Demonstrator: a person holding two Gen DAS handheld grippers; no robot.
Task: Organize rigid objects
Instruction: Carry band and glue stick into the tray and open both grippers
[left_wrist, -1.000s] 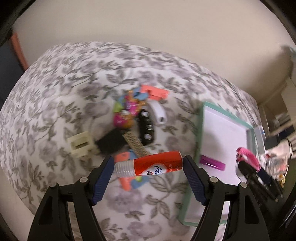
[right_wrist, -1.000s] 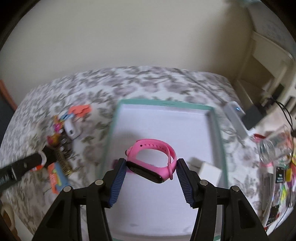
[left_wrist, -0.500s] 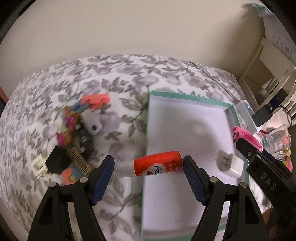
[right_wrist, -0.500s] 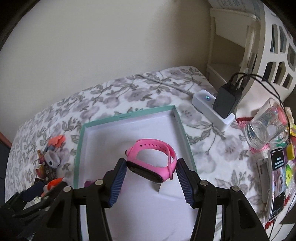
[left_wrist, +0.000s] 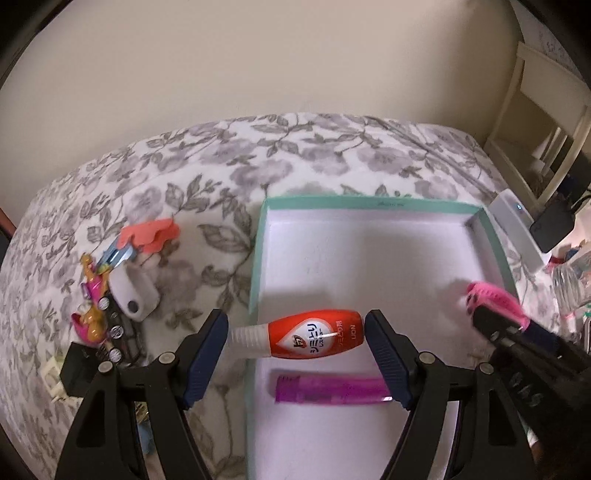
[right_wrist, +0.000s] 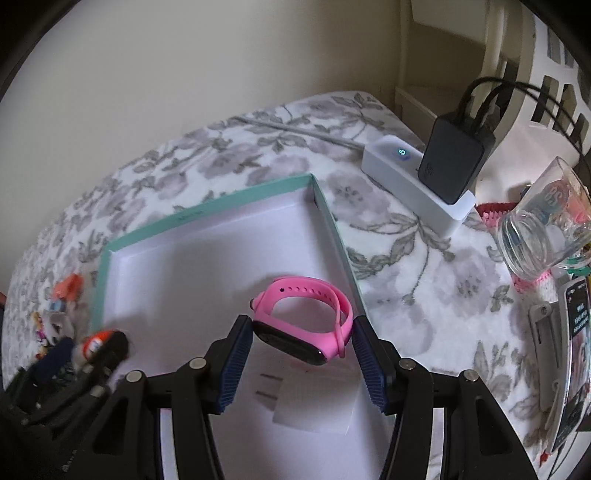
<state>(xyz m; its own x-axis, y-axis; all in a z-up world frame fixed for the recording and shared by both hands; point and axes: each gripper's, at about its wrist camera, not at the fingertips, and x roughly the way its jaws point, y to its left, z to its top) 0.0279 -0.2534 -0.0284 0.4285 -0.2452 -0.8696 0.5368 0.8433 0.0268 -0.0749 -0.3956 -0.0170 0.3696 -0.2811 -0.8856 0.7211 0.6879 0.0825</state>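
Note:
My left gripper is shut on an orange stain-remover tube, held sideways over the left rim of the teal box. A purple lighter lies in the box just below it. My right gripper is shut on a pink smart band, held over the box's right side, above a white plug adapter. The band and right gripper also show at the right of the left wrist view.
A pile of small items lies left of the box: an orange clip, a white tag, a black block, toys. Right of the box are a white power strip with black charger, a glass and a phone.
My left gripper carried the tube rightward from over the pile to the box's left edge. My right gripper carried the band toward the box's right side, over the adapter.

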